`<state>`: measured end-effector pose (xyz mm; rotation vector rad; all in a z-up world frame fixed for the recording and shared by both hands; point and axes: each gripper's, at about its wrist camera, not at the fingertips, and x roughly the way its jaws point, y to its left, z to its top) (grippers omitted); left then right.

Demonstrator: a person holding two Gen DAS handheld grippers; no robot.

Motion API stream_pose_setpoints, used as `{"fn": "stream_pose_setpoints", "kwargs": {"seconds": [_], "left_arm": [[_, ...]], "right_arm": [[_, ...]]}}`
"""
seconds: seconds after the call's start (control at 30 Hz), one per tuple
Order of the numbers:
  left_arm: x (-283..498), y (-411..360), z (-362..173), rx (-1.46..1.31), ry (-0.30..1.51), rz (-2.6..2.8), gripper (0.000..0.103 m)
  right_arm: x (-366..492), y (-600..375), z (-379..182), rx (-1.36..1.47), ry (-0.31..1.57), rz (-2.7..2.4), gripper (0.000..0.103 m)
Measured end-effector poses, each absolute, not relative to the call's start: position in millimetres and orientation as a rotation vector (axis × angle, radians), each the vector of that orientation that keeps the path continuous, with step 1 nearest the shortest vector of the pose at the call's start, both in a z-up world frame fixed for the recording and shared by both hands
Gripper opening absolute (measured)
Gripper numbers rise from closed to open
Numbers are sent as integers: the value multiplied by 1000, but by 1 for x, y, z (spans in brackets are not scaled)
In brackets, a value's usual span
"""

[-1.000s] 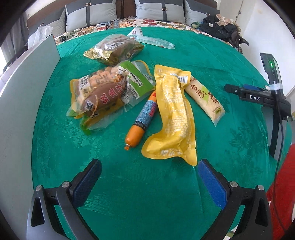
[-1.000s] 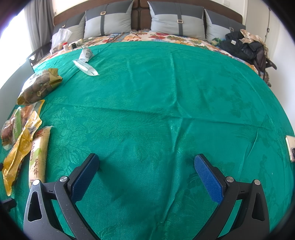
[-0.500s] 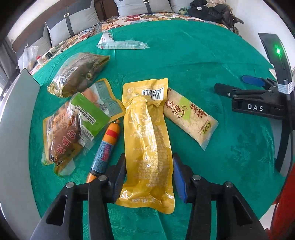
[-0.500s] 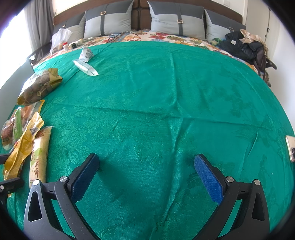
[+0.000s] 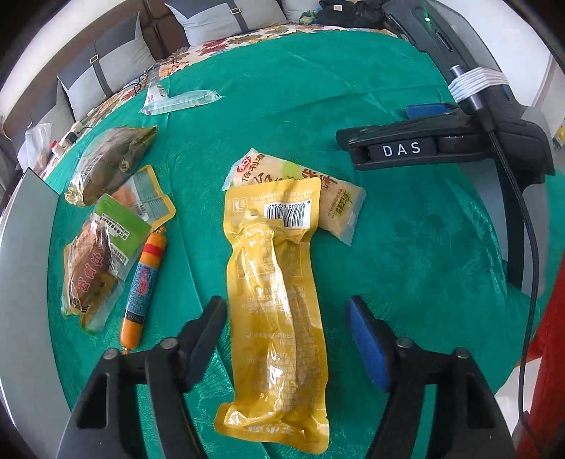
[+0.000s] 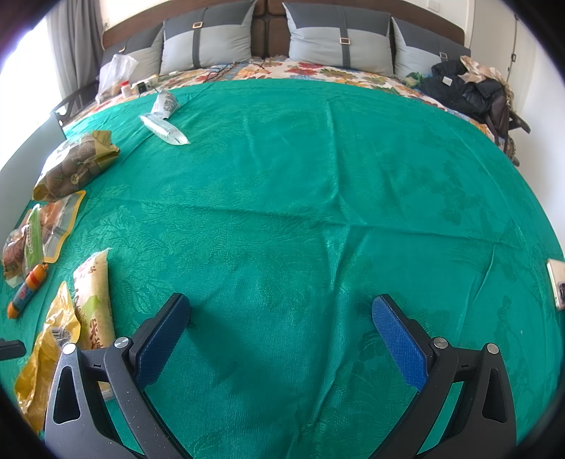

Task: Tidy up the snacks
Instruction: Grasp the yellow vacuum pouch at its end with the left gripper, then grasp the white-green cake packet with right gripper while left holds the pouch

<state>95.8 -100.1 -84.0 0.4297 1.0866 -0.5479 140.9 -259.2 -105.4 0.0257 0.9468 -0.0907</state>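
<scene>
Blue pads apart on the left gripper [image 5: 286, 335], straddling the long yellow pouch [image 5: 279, 303] without pinching it; its top overlaps the rice-cracker pack [image 5: 335, 190]. Only this view shows the right gripper's side. The right gripper [image 6: 279, 328] hangs spread wide over bare green cloth [image 6: 317, 176]. The sausage stick [image 5: 143, 282] lies left, beside stacked pouches [image 5: 102, 254].

I'm working over a bed spread with a green patterned cloth [image 6: 317, 197]; a floral sheet [image 6: 317, 72] shows along the top of the frame. Grey cushions [image 6: 339, 42] lean on a dark headboard [image 6: 268, 31]. Bright daylight and a grey curtain [image 6: 70, 46] fill the upper left; a white wall [image 6: 494, 28] stands upper right.
</scene>
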Motion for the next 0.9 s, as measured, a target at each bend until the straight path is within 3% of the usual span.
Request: {"fn": "stream_pose_setpoints", "kwargs": {"seconds": [0.33,0.7,0.8,0.9], "left_arm": [[66,-26,-63,85,1057,-482,41],[60,81,-56,-108,1010,-277,42],[66,94,-64,-74,1005,-200,41],[71,96,-70,-64,1018,-173,42]], "right_arm": [[141,-259,-106,25,947,-91,103],[148,-260,-104,38,987,-75,103],[149,-260,-83,150,1045,66,86],[155,-223,-71,125,1136,274,84]]}}
